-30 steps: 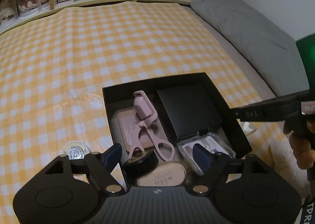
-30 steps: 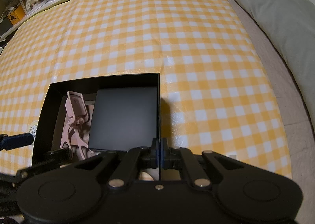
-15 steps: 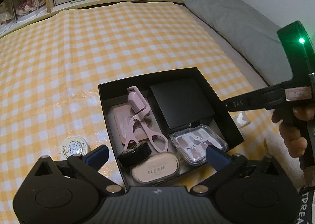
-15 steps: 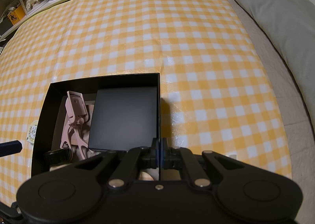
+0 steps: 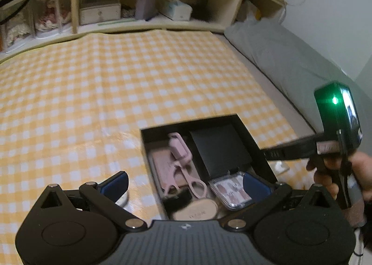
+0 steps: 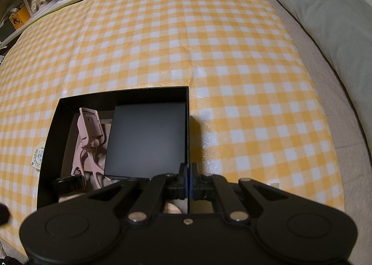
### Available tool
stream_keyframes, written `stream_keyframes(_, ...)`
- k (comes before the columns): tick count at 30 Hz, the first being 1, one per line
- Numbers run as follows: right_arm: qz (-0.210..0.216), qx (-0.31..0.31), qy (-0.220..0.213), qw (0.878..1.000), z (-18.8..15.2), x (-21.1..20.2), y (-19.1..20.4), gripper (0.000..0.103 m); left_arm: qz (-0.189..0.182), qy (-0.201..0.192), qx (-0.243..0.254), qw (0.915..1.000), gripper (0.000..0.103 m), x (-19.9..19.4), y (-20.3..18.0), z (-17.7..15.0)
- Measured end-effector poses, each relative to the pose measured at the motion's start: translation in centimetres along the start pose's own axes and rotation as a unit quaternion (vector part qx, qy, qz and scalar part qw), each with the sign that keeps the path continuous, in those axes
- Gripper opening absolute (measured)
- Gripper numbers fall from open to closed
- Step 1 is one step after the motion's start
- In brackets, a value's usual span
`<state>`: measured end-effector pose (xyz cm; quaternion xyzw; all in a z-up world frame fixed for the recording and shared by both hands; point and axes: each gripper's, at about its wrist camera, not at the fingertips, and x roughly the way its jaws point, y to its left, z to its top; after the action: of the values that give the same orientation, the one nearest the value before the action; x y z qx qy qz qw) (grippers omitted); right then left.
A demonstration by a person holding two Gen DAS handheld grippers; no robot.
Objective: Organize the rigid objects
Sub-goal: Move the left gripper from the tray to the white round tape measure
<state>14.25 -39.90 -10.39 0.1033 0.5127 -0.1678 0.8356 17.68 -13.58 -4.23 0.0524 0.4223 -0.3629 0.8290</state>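
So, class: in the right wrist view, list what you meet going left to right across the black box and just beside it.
Round white tin on the checked cloth → black box left wall → pink eyelash curler → flat black case → box's right wall, pinched in the right gripper.

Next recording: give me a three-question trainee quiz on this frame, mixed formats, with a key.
1. True or false: the right gripper is shut on the black box wall.
2. Which item lies outside the box? A) pink eyelash curler B) small round tin C) clear palette case
3. Fill in: the left gripper is ____, holding nothing.

Key: 1 true; 2 B; 3 open.
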Motion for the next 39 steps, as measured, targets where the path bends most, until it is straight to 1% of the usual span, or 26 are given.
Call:
stream_keyframes(4,0.0,0.0,0.0,1.0,0.0,0.0,0.0,0.002,0.015,-0.009,-0.021,0.9996,0.103,-0.7,1.8,0.6)
stream_keyframes(10,0.0,0.0,0.0,1.0,-0.1,0.0,0.2,0.002,0.059,-0.007,-0.039,0.9974,0.103,0.1,5.5,1.2)
stream_keyframes(13,-0.001,-0.001,0.0,1.0,0.0,0.0,0.1,0.002,0.08,-0.002,-0.014,0.9967,0.103,1.0,6.9,1.2)
stream_keyframes(16,-0.001,0.0,0.0,1.0,-0.1,0.0,0.0,0.002,0.09,0.0,0.025,0.9956,0.103,2.0,8.1,0.9)
stream_keyframes(19,-0.001,-0.001,0.0,1.0,-0.1,0.0,0.1,0.002,0.095,0.002,0.075,0.9926,0.103,3.1,9.0,0.0)
stream_keyframes(22,-0.001,0.0,0.0,1.0,-0.1,0.1,0.2,0.002,0.093,0.009,0.11,0.9896,0.103,4.3,9.6,-0.9)
stream_keyframes(24,-0.001,-0.001,0.0,1.0,-0.1,0.1,0.2,0.002,0.077,0.021,0.129,0.9884,0.102,5.1,9.8,-1.3)
stream_keyframes(25,-0.001,-0.001,0.001,1.0,0.0,0.1,0.0,0.002,0.068,0.027,0.136,0.9881,0.101,5.4,9.8,-1.5)
stream_keyframes(28,-0.001,-0.001,0.001,1.0,0.0,0.1,-0.1,0.002,0.043,0.048,0.159,0.9852,0.092,6.5,9.8,-2.0)
stream_keyframes(30,-0.002,-0.002,0.0,1.0,0.0,0.1,0.0,0.002,0.034,0.064,0.177,0.9816,0.09,7.3,9.6,-2.6)
stream_keyframes(31,-0.002,-0.001,0.0,1.0,0.0,0.1,0.1,0.002,0.032,0.073,0.186,0.9794,0.088,7.6,9.4,-2.9)
stream_keyframes(33,-0.001,-0.001,0.0,1.0,0.0,0.1,0.1,0.002,0.028,0.093,0.202,0.9746,0.088,8.3,9.3,-3.5)
stream_keyframes(35,-0.002,-0.001,0.001,1.0,0.0,0.1,0.0,0.002,0.03,0.103,0.209,0.9719,0.087,8.8,9.1,-4.0)
stream_keyframes(37,-0.002,-0.001,0.0,1.0,0.0,0.2,0.1,0.002,0.033,0.105,0.213,0.9708,0.085,9.3,9.0,-4.2)
stream_keyframes(39,-0.002,-0.001,0.001,1.0,0.0,0.2,0.2,0.002,0.034,0.101,0.209,0.9721,0.083,9.7,8.9,-4.3)
